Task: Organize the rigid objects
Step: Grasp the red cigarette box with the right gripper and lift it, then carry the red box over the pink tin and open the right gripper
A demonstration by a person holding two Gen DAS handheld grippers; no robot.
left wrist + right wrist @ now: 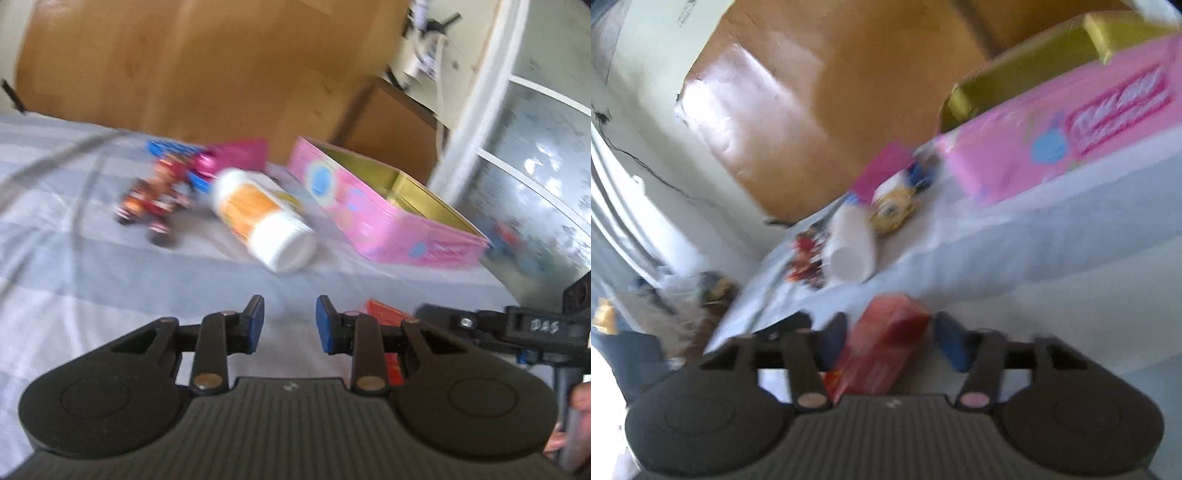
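Striped bedsheet (1052,258) | red box (882,350) between right gripper (890,343) fingers

Bare striped bedsheet (110,266) lies open between the left gripper (290,321) and the white bottle (262,218) lying on its side. The toy car (155,206) sits just left of the bottle, the open pink tin (369,218) to its right; the tin's gold interior is unobstructed from above.
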